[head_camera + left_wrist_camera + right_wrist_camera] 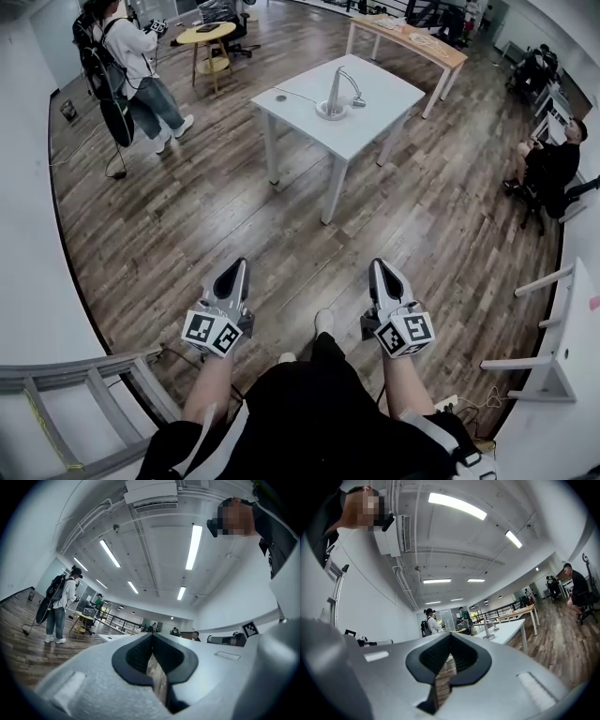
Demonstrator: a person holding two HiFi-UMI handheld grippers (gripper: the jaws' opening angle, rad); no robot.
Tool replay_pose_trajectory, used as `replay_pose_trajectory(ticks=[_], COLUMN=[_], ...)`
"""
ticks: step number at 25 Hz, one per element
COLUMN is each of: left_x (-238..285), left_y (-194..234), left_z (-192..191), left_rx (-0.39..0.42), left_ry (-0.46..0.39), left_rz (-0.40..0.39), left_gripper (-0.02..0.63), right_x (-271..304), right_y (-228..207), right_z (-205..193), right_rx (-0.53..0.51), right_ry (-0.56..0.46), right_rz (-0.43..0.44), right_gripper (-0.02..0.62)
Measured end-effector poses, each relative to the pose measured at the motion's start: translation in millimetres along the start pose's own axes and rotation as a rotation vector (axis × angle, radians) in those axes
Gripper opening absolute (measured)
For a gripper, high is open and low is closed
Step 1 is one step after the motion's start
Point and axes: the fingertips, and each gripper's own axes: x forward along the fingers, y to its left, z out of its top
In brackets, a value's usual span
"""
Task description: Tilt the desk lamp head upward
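- Desk lamp: stands on the white table, well apart from the operator.
- Left hand-held gripper, right hand-held gripper: jaws pressed together, empty.
- Likely light, stiff-hinged: pinch the lamp head, steady the base.

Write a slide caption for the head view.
Left gripper and right gripper, both shut, point across wood floor toward a white table bearing a desk lamp.
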Motion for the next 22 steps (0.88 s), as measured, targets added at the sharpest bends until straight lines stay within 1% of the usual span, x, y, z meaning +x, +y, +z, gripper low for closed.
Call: replay_pose_trajectory(ticks=[5, 12, 18, 22], left_x=[38.3, 103.4, 166.0, 192.4], left_y=[11.4, 16.6, 8.8, 4.2], left_z=[-3.3, 8.1, 6.5, 0.0], left_rx=[0.026, 0.052, 0.083, 0.076], left_ry=[-0.020, -0.036, -0.056, -0.055], left_rz=[0.012, 0.042, 0.033, 0.044], left_gripper=[0.000, 0.000, 0.000, 0.000], right_x=[44.2, 105.9, 137.7, 148.7], right_y=[-32.7, -79.3, -129.0, -151.6], right_z=[2.3, 25.3, 37.4, 41.1], right_rx=[0.021, 0.028, 0.037, 0.045], right_ry=[-0.007, -0.050, -0.058, -0.046], right_rz=[0.023, 0.074, 0.086, 0.107], right_gripper=[0.005, 0.005, 0.005, 0.005])
